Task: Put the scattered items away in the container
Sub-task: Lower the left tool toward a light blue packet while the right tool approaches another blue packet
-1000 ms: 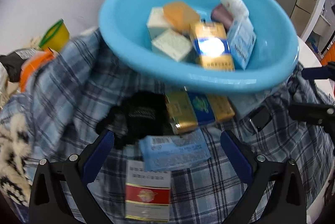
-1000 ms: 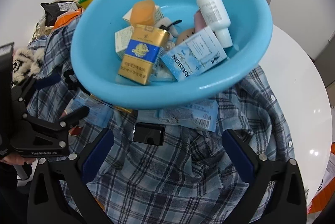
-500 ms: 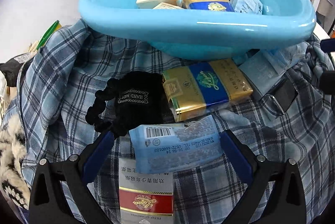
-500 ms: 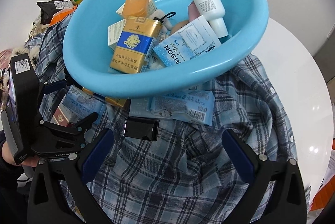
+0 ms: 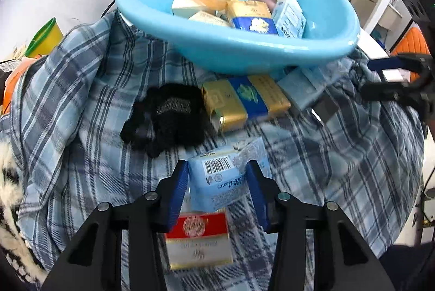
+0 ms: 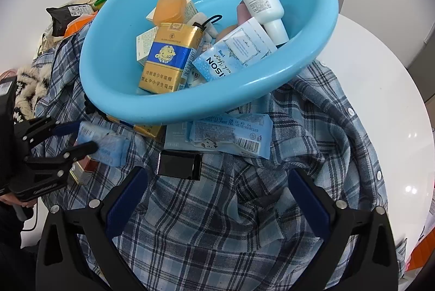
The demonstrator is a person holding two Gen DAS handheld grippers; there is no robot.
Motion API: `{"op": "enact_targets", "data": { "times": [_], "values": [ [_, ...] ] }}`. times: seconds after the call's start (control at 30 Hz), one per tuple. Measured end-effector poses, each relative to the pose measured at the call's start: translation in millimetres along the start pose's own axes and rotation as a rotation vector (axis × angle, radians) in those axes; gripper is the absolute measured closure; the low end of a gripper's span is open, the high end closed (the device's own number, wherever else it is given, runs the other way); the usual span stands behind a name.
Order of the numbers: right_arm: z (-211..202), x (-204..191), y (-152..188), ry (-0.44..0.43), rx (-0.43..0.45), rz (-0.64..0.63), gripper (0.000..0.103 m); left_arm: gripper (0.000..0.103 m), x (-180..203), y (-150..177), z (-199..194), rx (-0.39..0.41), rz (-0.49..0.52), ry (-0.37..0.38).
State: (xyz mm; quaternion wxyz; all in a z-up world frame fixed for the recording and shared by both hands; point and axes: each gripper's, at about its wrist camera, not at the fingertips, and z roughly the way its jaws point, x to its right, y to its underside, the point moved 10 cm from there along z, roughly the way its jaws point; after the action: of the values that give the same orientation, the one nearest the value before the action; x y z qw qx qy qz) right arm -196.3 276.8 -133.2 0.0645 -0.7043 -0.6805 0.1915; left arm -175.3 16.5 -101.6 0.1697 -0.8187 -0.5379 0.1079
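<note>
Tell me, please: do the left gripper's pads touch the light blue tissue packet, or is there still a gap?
Touching. In the left wrist view the left gripper has just been closing, and both pads press the sides of the light blue tissue packet, which bulges between them.

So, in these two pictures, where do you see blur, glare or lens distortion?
Left wrist view: the red and white pack near the bottom edge and the plaid shirt look smeared; a bright streak of glare runs along the blue basin rim. Right wrist view: sharp print on the gold pack; white glare spots on the table; fisheye bending and dark corners in both.
</note>
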Motion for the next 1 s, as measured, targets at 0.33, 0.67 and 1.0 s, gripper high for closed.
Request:
{"op": "enact_targets", "data": {
  "times": [0.33,0.67,1.0],
  "values": [
    [-0.5,-10.7,0.0,-0.015,-0.002,-0.016,0.0,0.018,16.1,5.5,-15.0,0.063,0.101,-0.106],
    [-1.7,0.4,6.5,-0.016,-0.005,0.009,0.0,0.022,29.5,10.9,15.5,-0.017,0.063,0.044],
    [4.2,0.1,1.2,-0.028,-0.004,0.03,0.0,0.022,90.6,32.7,-14.6,-0.042,0.192,0.236]
  ]
}}
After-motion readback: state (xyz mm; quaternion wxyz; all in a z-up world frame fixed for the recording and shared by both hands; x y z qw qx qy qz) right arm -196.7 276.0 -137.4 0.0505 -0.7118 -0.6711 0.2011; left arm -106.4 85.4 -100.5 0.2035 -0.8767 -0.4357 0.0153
